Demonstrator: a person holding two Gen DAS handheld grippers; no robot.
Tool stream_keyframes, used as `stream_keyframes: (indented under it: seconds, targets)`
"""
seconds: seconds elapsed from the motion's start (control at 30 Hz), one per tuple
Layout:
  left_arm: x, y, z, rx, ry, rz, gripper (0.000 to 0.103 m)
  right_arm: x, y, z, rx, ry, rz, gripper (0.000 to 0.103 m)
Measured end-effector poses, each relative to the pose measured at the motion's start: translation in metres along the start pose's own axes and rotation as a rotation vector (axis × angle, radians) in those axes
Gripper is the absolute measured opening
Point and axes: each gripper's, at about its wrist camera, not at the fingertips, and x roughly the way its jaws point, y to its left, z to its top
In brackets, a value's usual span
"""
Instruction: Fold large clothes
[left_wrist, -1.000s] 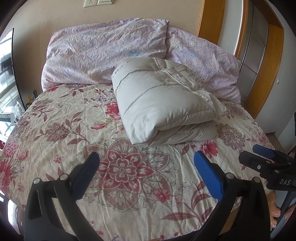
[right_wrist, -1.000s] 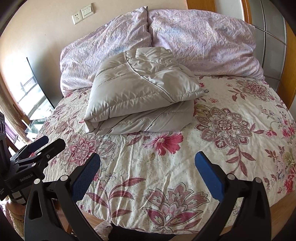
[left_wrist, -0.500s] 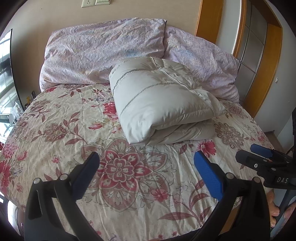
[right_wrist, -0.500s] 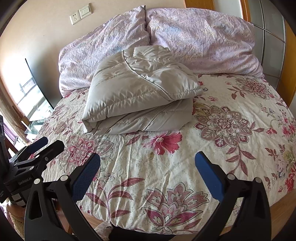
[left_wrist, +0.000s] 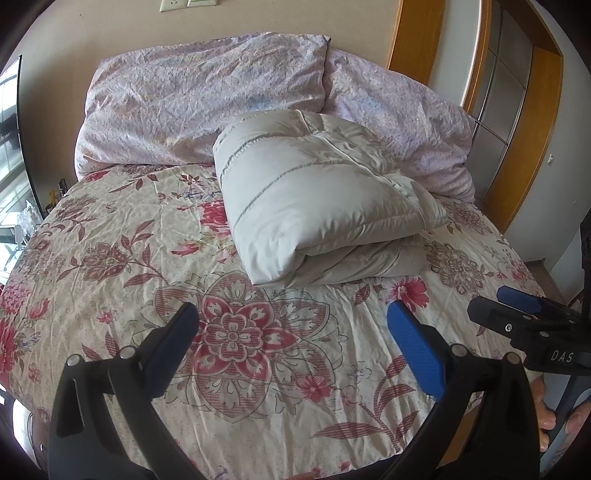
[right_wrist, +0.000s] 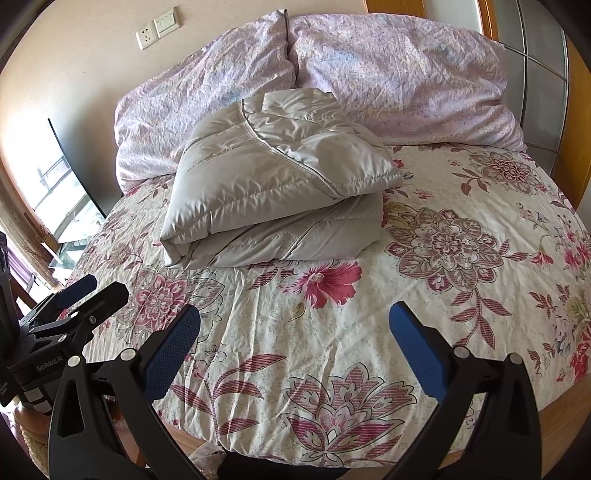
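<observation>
Folded grey puffer jacket (left_wrist: 317, 206) mid-bed near pillows (left_wrist: 207, 99); left gripper (left_wrist: 291, 328) and right gripper (right_wrist: 295, 328) spread wide, empty, above foot edge.

Bare bedspread (left_wrist: 110, 266) ahead; folded jacket (left_wrist: 314, 206) and pillows (left_wrist: 207, 96) beyond.

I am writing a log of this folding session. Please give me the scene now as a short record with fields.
garment: grey puffy jacket, folded in a bundle
location: on floral bedspread, in front of two pink pillows
left gripper: open, empty, apart from the jacket
right gripper: open, empty, apart from the jacket
task state: jacket looks folded
</observation>
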Motion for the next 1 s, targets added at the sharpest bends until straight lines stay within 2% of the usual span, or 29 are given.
stream_keyframes:
  seconds: [1.0]
  targets:
    - [0.0034, 0.0016, -0.0013, 0.0, 0.006, -0.003, 0.101, 0.0009, -0.001, 0.0005, 0.001, 0.0, 0.001, 0.102]
